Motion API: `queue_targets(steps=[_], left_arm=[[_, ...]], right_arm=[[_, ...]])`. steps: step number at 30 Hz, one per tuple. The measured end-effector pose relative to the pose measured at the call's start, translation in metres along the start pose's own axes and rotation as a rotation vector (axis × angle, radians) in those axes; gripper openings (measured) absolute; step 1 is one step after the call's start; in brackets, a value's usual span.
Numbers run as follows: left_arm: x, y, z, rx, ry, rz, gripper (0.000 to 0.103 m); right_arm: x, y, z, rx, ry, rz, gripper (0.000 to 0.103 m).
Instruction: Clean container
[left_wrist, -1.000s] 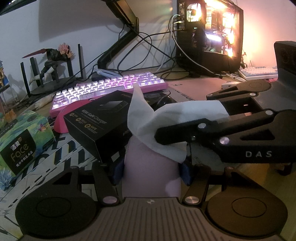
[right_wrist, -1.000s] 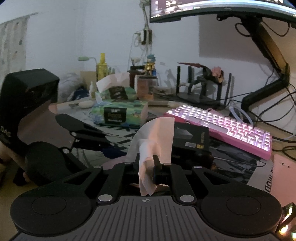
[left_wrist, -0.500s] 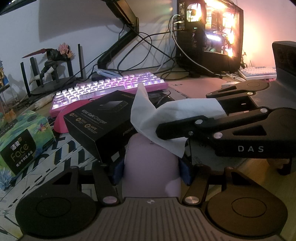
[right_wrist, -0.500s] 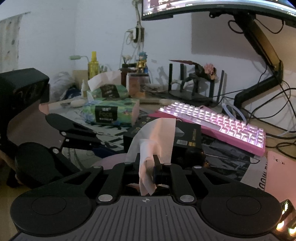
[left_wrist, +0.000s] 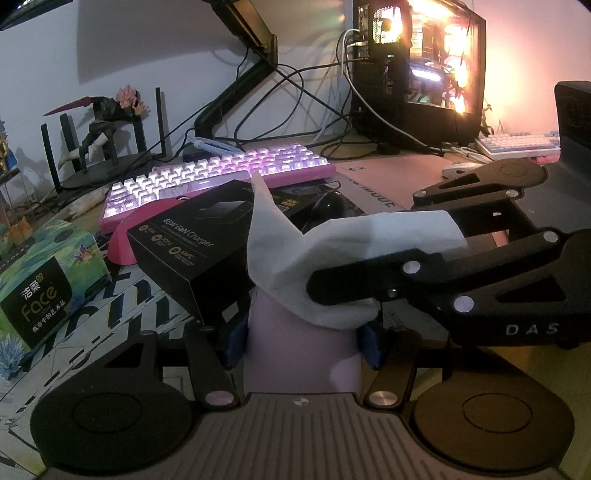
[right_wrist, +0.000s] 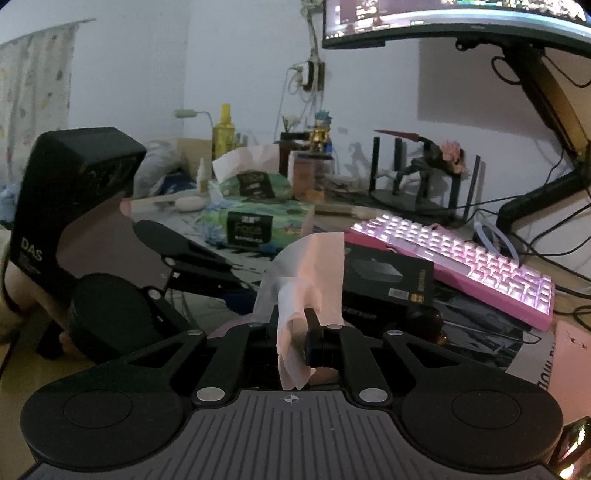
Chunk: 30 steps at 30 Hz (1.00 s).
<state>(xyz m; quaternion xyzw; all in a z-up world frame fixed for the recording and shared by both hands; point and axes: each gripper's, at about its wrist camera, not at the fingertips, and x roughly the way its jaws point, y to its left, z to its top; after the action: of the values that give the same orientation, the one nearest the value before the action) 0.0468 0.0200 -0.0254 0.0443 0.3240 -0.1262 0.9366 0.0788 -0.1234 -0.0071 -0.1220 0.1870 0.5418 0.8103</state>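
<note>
The left gripper (left_wrist: 301, 343) is clamped on the pink container (left_wrist: 301, 354) above the desk's near edge; the right gripper (right_wrist: 295, 341) pinches a tissue (left_wrist: 332, 262) over its top — press lightly, wipe evenly, brace the container.

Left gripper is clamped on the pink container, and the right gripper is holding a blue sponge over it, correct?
Not quite. The right gripper holds a white tissue, not a blue sponge, as both wrist views show. The left gripper is indeed clamped on the pink container.

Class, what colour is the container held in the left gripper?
Pale pink container, clearest in the left wrist view.
</note>
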Motion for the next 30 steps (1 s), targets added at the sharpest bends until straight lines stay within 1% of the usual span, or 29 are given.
queue_targets(steps=[8, 19, 30], left_arm=[[0.0, 0.0, 0.0, 0.0, 0.0, 0.0, 0.06], [0.0, 0.0, 0.0, 0.0, 0.0, 0.0, 0.06], [0.0, 0.0, 0.0, 0.0, 0.0, 0.0, 0.06]], right_arm=[[-0.001, -0.005, 0.0, 0.028, 0.002, -0.02, 0.013], [0.0, -0.015, -0.001, 0.064, 0.017, -0.083, 0.013], [0.003, -0.017, -0.001, 0.066, 0.038, -0.122, 0.013]])
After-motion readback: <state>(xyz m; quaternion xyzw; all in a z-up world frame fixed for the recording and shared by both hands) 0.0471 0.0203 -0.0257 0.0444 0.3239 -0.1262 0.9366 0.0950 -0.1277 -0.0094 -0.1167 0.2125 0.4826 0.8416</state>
